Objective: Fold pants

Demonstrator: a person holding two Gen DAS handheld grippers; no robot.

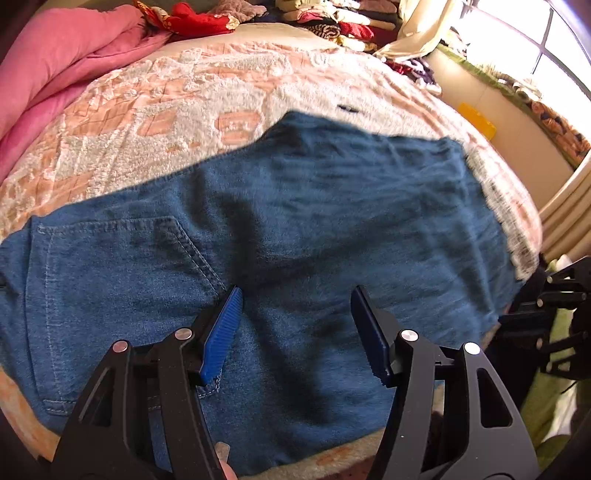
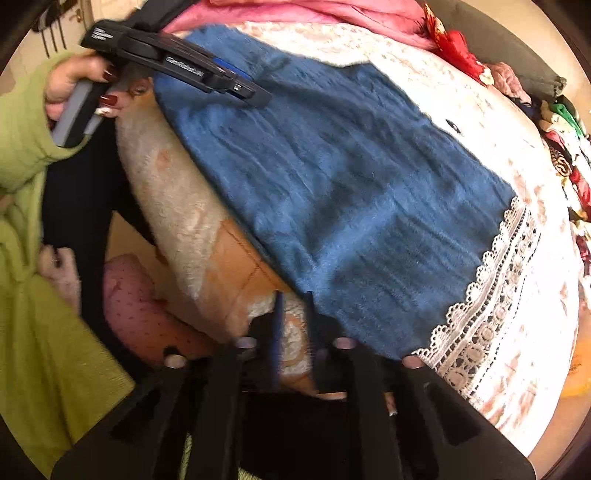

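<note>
Blue denim pants [image 1: 314, 206] lie flat across the bed, with a back pocket [image 1: 122, 266] at the left and a white lace hem [image 2: 491, 295] at the leg end. My left gripper [image 1: 295, 293] stands open just over the denim beside the pocket, nothing between its blue pads [image 1: 221, 332]. In the right wrist view the left gripper [image 2: 255, 94] reaches over the far end of the pants [image 2: 351, 177], held by a hand. My right gripper [image 2: 293, 297] sits at the near edge of the pants, jaws slightly apart, only bed cover showing in the gap.
A peach and white quilted bedspread [image 1: 177, 110] covers the bed. A pink blanket [image 1: 48, 66] lies at its far side and piles of clothes [image 1: 332, 22] behind. The person's green sleeve [image 2: 33, 155] is at the left. A window [image 1: 535, 48] shines at the right.
</note>
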